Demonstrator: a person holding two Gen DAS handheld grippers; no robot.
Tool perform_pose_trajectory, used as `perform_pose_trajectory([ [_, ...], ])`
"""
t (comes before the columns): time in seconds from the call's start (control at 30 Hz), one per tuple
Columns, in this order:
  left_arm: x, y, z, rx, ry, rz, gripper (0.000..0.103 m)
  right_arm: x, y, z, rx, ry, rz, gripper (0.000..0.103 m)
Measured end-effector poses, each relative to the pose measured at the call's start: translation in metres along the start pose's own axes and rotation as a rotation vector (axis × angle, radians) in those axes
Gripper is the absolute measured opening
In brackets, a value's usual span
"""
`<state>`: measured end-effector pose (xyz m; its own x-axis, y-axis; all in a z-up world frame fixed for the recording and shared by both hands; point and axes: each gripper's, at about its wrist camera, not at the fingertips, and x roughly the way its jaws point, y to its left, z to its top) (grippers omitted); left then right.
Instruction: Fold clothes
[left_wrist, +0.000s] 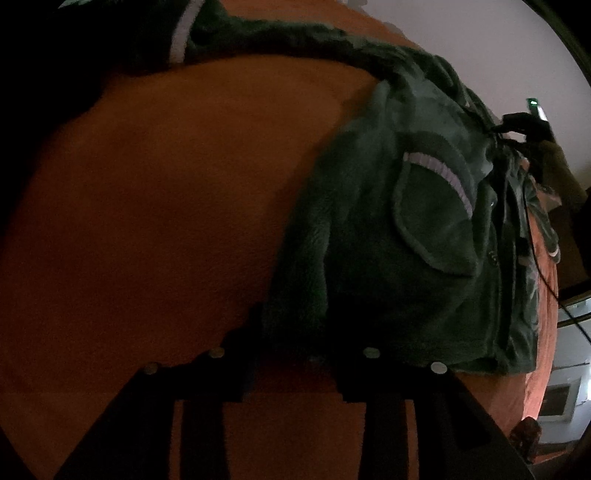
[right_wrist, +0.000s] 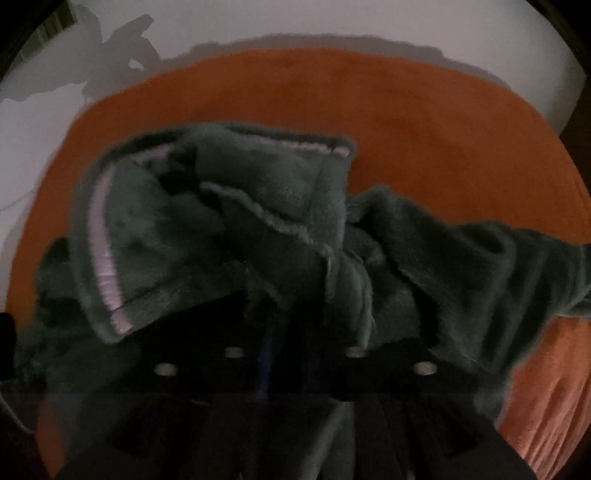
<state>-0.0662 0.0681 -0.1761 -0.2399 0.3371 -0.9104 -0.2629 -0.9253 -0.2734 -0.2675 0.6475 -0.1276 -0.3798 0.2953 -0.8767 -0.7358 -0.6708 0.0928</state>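
A dark green fleece garment (left_wrist: 388, 240) with lilac trim lies on an orange bed cover (left_wrist: 166, 203). Its body fills the right of the left wrist view, and one sleeve arcs along the top. My left gripper (left_wrist: 295, 332) points steeply down at the garment's near left corner. Its jaws stand apart, with the fleece edge lying between the tips and no visible pinch. In the right wrist view the garment (right_wrist: 258, 206) is bunched and folded over itself on the cover (right_wrist: 424, 122). My right gripper (right_wrist: 295, 328) stands open over it, with fleece lying loosely between the fingers.
A black housing (left_wrist: 524, 123) with a green light and an olive sleeve (left_wrist: 557, 162) sit at the garment's far right. A thin black cable (left_wrist: 535, 258) runs down across it. White furniture (left_wrist: 565, 398) stands beyond the bed's right edge, and a pale wall (right_wrist: 55, 122) lies behind.
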Motion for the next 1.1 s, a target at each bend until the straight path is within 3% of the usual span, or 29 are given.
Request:
perform_pose_trajectory([
  [0.1,-0.009,0.007,0.0,0.01,-0.023,0.014,0.045,-0.052,0.005,-0.013,-0.025,-0.151,0.014,0.043],
  [0.17,-0.015,0.009,0.0,0.01,-0.026,0.023,0.045,-0.069,0.033,-0.024,-0.11,-0.158,0.116,0.042],
  [0.23,-0.018,0.014,0.01,0.005,-0.028,0.024,0.045,-0.075,0.076,-0.045,-0.213,-0.074,0.255,0.042],
  [0.33,-0.017,0.011,0.02,0.005,-0.038,0.016,0.045,-0.067,0.156,-0.091,-0.355,0.148,0.433,0.041],
  [0.43,-0.019,0.012,0.019,0.029,-0.036,0.019,0.045,-0.053,0.222,-0.126,-0.416,0.309,0.515,0.041],
  [0.57,-0.031,0.018,0.014,0.044,-0.054,0.012,0.044,-0.014,0.283,-0.139,-0.437,0.389,0.4,0.04],
  [0.7,-0.038,0.028,0.007,0.045,-0.055,-0.005,0.044,0.008,0.297,-0.133,-0.38,0.375,0.249,0.034],
  [0.87,-0.032,0.016,0.01,0.059,-0.037,-0.039,0.044,0.003,0.287,-0.125,-0.352,0.322,0.212,0.031],
  [1.1,-0.026,0.013,0.01,0.091,-0.015,-0.037,0.044,0.012,0.274,-0.123,-0.296,0.356,0.205,0.027],
])
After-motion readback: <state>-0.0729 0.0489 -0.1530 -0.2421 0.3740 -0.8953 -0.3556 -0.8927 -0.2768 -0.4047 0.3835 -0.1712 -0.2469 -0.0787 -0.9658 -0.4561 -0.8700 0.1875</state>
